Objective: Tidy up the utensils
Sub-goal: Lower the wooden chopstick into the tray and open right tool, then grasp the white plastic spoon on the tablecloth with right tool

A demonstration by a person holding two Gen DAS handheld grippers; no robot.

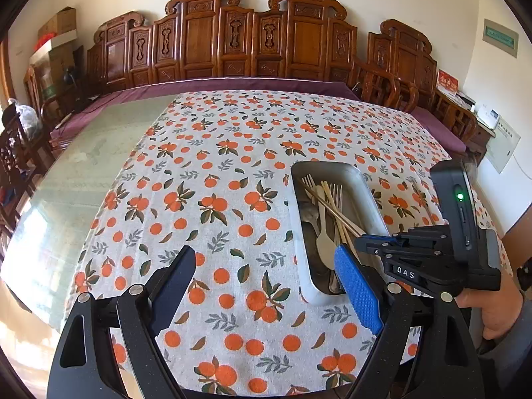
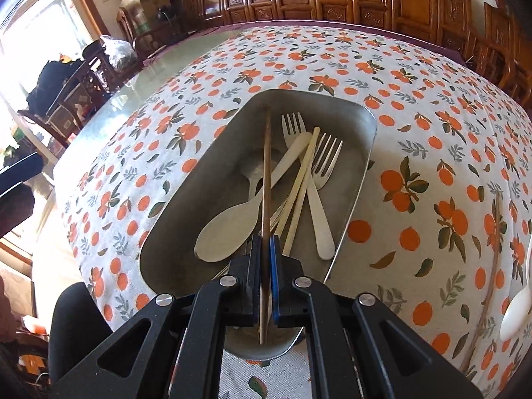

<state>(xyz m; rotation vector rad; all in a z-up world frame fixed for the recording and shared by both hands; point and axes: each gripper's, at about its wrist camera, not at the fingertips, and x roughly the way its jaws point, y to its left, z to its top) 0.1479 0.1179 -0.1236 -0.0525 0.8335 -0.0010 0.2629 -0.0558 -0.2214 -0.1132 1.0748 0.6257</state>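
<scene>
- My left gripper (image 1: pixel 262 286) hangs over the orange-print tablecloth (image 1: pixel 212 179) with its fingers spread wide, holding nothing.
- Just to its right I see the metal tray (image 1: pixel 369 183), long side running away from me, resting on the cloth.
- Inside the tray (image 2: pixel 362 123) lie a pale spoon (image 2: pixel 226 232), two forks (image 2: pixel 319 166) and light wooden chopsticks (image 2: pixel 302 179), crossing one another.
- My right gripper (image 2: pixel 265 246) sits at the tray's near end, fingers pinched tight on a dark brown chopstick (image 2: pixel 266 173) that runs over the pile toward the far wall.
- Farther right, on the cloth outside the tray, I see another dark chopstick (image 2: pixel 492 266) and a white spoon (image 2: pixel 515 309) at the edge of view.
</scene>
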